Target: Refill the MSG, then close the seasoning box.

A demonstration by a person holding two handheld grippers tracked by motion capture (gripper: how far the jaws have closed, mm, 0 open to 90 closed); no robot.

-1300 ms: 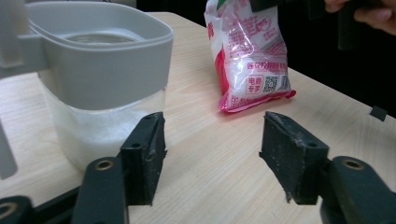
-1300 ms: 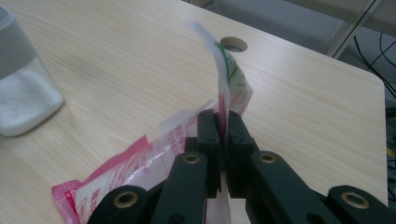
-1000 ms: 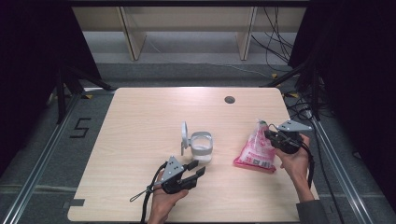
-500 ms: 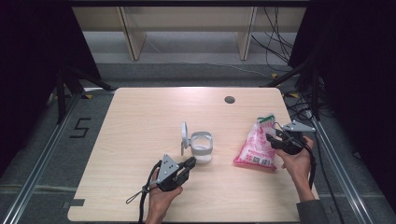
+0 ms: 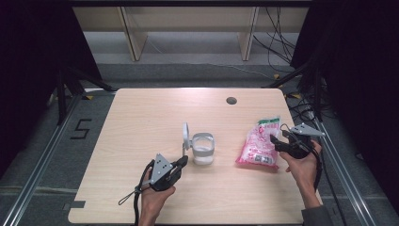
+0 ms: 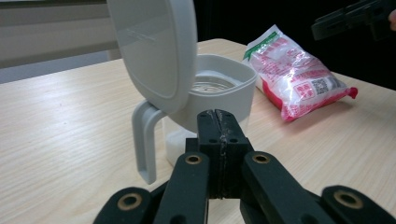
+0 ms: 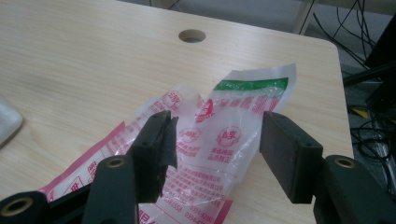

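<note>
The pale wooden surface (image 5: 141, 122) spreads out ahead of both my claws, with a small round cable hole (image 5: 231, 100) at its far edge. Just ahead of my right claw (image 7: 212, 140) lies the pink-and-white printed plastic bag with a green band at its top (image 7: 219, 135) — flat on the surface, its crumpled top end rising between my two jaws. That claw stands wide open, a jaw on either side of the bag's neck, and neither pad seems to press the film yet. Just beyond my left claw (image 6: 218, 122) stands the pale grey plastic jug with a side handle (image 6: 205, 100), upright, its hinged oval lid (image 6: 154, 46) swung up and open so the mouth is clear; in the high view the jug (image 5: 203, 148) sits well to the left of the bag (image 5: 259, 143). My left claw (image 5: 181, 162) is shut tight on nothing, its tips short of the jug's side, not touching as far as I can tell.

I judge the step in hand to be taking hold of the bag at its top, with filling the open jug still to come. The next move calls for closing the right jaws squarely on the bunched film below the green band — high enough that the contents hang beneath — then lifting without letting the thin plastic slip.
</note>
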